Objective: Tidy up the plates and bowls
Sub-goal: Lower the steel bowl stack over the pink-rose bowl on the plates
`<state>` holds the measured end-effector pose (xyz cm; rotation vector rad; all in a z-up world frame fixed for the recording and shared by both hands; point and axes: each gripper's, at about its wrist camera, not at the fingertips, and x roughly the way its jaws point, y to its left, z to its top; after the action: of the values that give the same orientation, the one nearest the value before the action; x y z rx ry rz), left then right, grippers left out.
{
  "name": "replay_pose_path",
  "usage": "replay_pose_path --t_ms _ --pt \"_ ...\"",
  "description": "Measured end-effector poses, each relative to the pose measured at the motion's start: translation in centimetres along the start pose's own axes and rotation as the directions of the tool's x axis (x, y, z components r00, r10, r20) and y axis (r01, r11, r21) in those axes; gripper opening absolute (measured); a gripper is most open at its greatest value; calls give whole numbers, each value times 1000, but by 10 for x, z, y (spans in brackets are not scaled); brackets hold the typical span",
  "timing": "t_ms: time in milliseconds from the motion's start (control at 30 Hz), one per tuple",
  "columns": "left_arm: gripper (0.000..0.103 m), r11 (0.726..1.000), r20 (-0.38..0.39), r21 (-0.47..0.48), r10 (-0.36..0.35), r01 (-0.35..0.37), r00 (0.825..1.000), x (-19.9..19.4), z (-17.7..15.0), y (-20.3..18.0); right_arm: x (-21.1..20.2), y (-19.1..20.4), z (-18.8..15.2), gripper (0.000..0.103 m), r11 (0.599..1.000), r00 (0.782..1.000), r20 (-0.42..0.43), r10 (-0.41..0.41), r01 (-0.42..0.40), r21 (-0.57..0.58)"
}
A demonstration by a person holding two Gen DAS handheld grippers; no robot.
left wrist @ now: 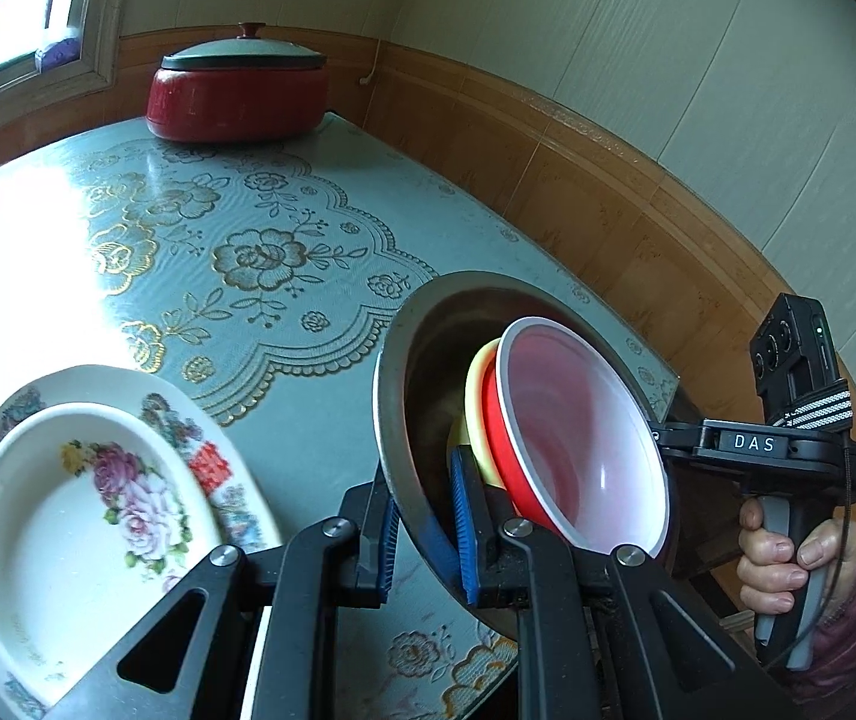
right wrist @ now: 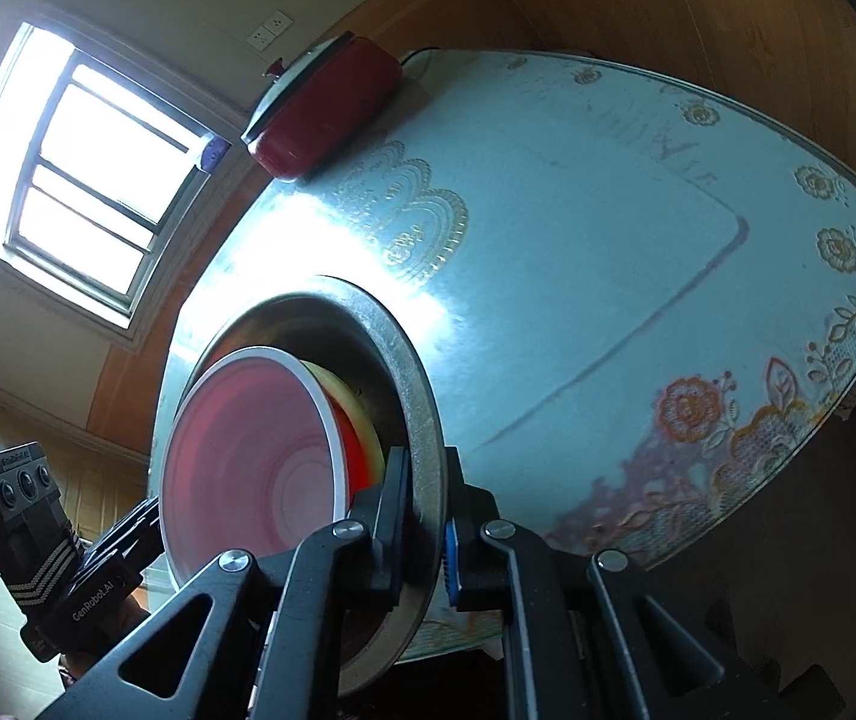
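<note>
A: How far along is the sorting looking?

B: Partly done, I would judge. 3 bowls are already sitting nested: a red bowl (left wrist: 578, 438) with a white rim is lying inside a yellow bowl (left wrist: 479, 402), and both are resting in a big steel bowl (left wrist: 422, 372).

A: And who is holding that stack?

B: Both tools are. The left gripper (left wrist: 422, 531) is clamping the steel rim on its near side, blue pads pressed to either face of the metal, jaws almost fully closed. The right gripper (right wrist: 425, 531) is pinching the same rim at another spot, jaws squeezed tight on the thin edge. The stack is hanging tilted over the table's near right corner (I cannot tell whether its lower edge is touching the cloth).

A: What about the plates?

B: 2 are sitting at the near left edge of the table (left wrist: 320, 192): a white floral plate (left wrist: 86, 516) is lying on top of a larger patterned plate (left wrist: 212, 450). So they are looking grouped already.

A: Anything else there?

B: A red lidded pot (left wrist: 239, 90) is standing at the far edge, well apart.

A: What is left, then?

B: Probably setting the bowl stack down somewhere tidy; that is my guess.
</note>
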<state>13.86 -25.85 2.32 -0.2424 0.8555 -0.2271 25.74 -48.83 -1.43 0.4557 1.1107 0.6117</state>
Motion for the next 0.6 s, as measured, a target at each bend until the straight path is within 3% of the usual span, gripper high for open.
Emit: replay_pose_path --t_ms 200,600 --pt "14 999 32 -32 -15 16 999 -38 5 38 13 46 -7 9 999 999 6 38 -38 -37" --pt "13 987 97 -153 57 -42 994 -101 -4 138 79 150 -23 9 987 994 -58 90 -97 -128"
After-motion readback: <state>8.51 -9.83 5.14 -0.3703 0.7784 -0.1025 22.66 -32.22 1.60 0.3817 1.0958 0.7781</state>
